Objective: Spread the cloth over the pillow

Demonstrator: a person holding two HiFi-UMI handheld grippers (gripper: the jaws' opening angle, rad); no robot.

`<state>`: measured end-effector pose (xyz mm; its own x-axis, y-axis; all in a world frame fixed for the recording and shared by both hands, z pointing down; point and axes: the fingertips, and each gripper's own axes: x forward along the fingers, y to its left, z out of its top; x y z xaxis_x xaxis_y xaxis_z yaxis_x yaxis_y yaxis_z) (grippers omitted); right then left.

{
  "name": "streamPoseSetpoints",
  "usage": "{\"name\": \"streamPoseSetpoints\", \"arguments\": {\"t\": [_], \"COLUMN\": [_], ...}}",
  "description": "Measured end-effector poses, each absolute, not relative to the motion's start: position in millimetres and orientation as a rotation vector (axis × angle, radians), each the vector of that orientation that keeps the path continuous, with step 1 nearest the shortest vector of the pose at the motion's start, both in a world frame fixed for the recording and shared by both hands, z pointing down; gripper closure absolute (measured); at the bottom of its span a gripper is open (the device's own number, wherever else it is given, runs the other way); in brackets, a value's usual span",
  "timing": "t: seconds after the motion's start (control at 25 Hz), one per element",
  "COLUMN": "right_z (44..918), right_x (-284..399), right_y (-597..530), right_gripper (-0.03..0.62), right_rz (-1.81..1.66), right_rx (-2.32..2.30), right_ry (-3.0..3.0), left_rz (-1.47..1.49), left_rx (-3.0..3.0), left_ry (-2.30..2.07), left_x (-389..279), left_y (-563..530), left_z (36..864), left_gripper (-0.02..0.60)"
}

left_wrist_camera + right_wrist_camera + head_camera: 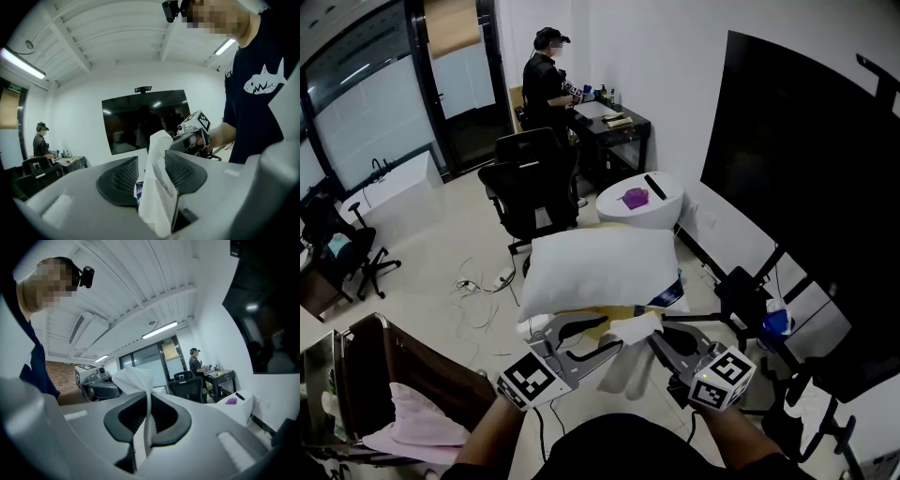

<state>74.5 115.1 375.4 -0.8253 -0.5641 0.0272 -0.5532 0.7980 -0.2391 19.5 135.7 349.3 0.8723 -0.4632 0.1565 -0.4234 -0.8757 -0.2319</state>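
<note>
A white pillow (598, 267) lies just ahead of me in the head view. Below its near edge hangs a bunched white cloth (634, 330), between my two grippers. My right gripper (655, 337) is shut on a fold of the cloth (140, 380), which pokes up past the pads (164, 416). My left gripper (615, 334) stands open. The cloth (157, 187) stands between its jaws, resting against the right pad (180, 171). A gap shows beside the left pad. The pillow's underside and whatever bears it are hidden.
A black office chair (525, 183) and a white round table (661, 208) with a purple item (635, 197) stand beyond the pillow. A large black screen (806, 159) fills the right. A person (546, 80) stands at a far desk. A pink cloth (408, 417) lies lower left.
</note>
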Motion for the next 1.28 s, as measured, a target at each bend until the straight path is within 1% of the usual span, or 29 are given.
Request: {"name": "streamPoseSetpoints", "arguments": {"t": [0.08,0.2,0.32,0.4,0.56,0.76,0.92,1.04,1.16,1.28], "right_z": [373.4,370.5,370.0,370.5,372.0,369.5,371.9,374.8,377.9,384.0], "right_x": [72.9,70.4,69.5,70.4,68.4,61.9,63.3,66.2,70.7,82.0], "right_y": [114.5,113.2,111.6,109.8,106.4,102.8,97.8,95.5,92.4,87.6], "right_gripper": [0.577,0.576,0.576,0.576,0.576,0.574,0.571,0.548,0.497,0.480], "right_rz": [-0.367,-0.361,-0.358,-0.358,-0.347,-0.330,-0.310,-0.286,-0.236,-0.199], "right_rx": [-0.907,-0.897,-0.891,-0.890,-0.881,-0.877,-0.913,-0.930,-0.997,-1.103], "right_ry": [2.937,2.938,2.939,2.939,2.949,2.944,2.949,2.950,2.943,2.928], "left_rz": [-0.341,-0.358,-0.374,-0.374,-0.379,-0.464,-0.434,-0.461,-0.479,-0.460], "left_rx": [-2.826,-2.822,-2.815,-2.786,-2.716,-2.600,-2.578,-2.552,-2.536,-2.512], "left_ry": [0.678,0.651,0.621,0.647,0.673,0.688,0.738,0.788,0.840,0.903], "left_x": [20.5,24.1,30.3,31.9,34.7,36.7,36.3,34.6,31.3,25.9], "left_y": [133.2,133.3,134.9,131.0,124.0,114.9,105.2,93.6,82.6,71.1], "left_z": [348.4,348.4,349.5,344.9,325.7,307.0,287.1,277.7,266.6,246.1], "left_gripper": [0.427,0.493,0.527,0.577,0.581,0.581,0.581,0.581,0.581,0.581]}}
